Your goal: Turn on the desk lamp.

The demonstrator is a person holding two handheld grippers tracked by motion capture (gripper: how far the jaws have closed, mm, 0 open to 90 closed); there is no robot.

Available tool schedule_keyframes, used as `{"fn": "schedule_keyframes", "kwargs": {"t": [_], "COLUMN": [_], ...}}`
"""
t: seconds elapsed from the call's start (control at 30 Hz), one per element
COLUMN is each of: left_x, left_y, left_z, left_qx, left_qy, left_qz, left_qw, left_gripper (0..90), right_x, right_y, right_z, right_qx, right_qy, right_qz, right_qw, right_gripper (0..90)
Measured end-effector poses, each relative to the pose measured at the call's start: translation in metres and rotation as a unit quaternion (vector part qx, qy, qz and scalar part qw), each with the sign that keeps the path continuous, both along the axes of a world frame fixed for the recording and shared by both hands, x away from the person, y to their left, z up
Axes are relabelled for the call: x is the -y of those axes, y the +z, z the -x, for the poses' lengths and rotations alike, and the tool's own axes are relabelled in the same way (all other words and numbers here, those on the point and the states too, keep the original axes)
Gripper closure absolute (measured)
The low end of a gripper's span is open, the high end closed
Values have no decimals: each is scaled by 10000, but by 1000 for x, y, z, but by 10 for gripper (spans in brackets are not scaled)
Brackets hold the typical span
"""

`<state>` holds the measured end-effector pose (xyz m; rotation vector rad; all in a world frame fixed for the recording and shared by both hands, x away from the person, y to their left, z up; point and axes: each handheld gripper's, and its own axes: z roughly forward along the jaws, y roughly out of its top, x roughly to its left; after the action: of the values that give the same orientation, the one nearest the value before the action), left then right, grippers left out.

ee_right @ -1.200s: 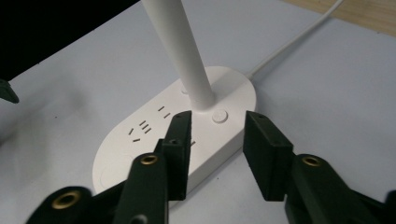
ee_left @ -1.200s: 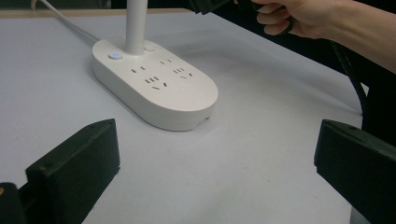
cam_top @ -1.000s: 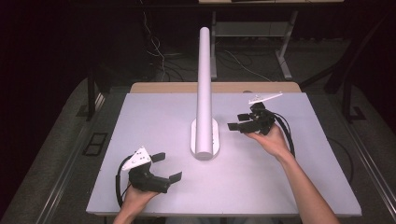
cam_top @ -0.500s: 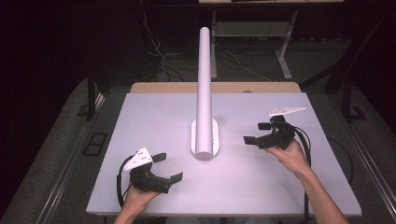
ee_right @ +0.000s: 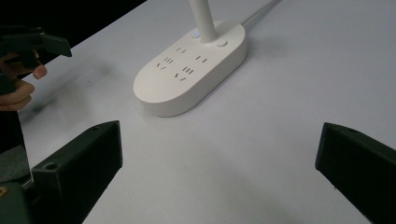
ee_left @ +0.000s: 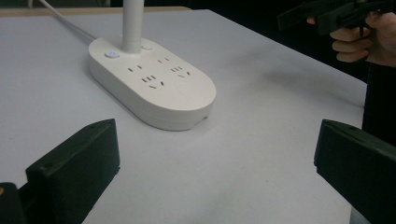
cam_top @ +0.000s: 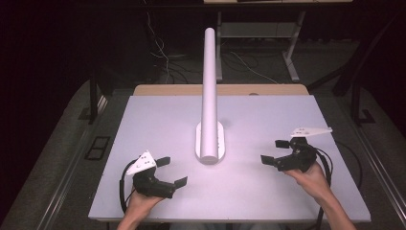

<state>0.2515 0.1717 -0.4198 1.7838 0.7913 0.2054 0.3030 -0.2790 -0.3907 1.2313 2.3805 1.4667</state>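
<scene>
Smooth plastics lying on a matt table

The white power strip base point(ee_left: 154, 88) is showing smooth, faintly glossy plastic; the table point(cam_top: 268, 191) is looking matt pale lilac with a wood-coloured far edge; each hand-held gripper's black jaws are looking like matt plastic.

light: bright on table point(cam_top: 268, 120), surroundings dark | shadows: soft | focus: near jaws perhaps slightly blurred

A pale, brightly lit surface point(cam_top: 268, 120) stands in a dark room; cables point(cam_top: 163, 52) trail across the grey floor point(cam_top: 57, 158) beside desk legs point(cam_top: 292, 52).
</scene>
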Motion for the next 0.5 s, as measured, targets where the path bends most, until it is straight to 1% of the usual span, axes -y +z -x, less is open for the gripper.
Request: {"fn": "schedule_keyframes", "kwargs": {"t": [0.17, 0.2, 0.23, 0.3, 0.33, 0.43, 0.47, 0.5], "left_x": [0, 0, 0, 0, 0, 1, 1, 1], "left_y": [0, 0, 0, 0, 0, 0, 0, 0], "left_z": [0, 0, 0, 0, 0, 0, 0, 0], "left_qx": [6, 6, 7, 2, 7, 8, 6, 8], "left_qy": [3, 0, 1, 11, 7, 8, 2, 0], "left_qz": [-6, -16, -18, -4, -10, -10, -17, -19], "left_qw": [10000, 10000, 10000, 10000, 10000, 10000, 10000, 10000], "left_gripper": [0, 0, 0, 0, 0, 0, 0, 0], "right_x": [8, 10, 10, 12, 15, 16, 17, 17], "right_y": [-10, -12, -12, -16, -19, -20, -21, -21], "right_z": [17, 21, 21, 28, 33, 38, 43, 43], "right_qx": [2, -9, -9, 29, 12, 14, 10, 10], "right_qy": [-109, -138, -138, -172, -198, -224, -237, -237], "right_qz": [-104, -108, -108, -151, -135, -152, -129, -129], "right_qw": [9999, 9998, 9998, 9997, 9997, 9996, 9996, 9996], "right_gripper": [5, 5, 5, 5, 4, 5, 4, 4]}}
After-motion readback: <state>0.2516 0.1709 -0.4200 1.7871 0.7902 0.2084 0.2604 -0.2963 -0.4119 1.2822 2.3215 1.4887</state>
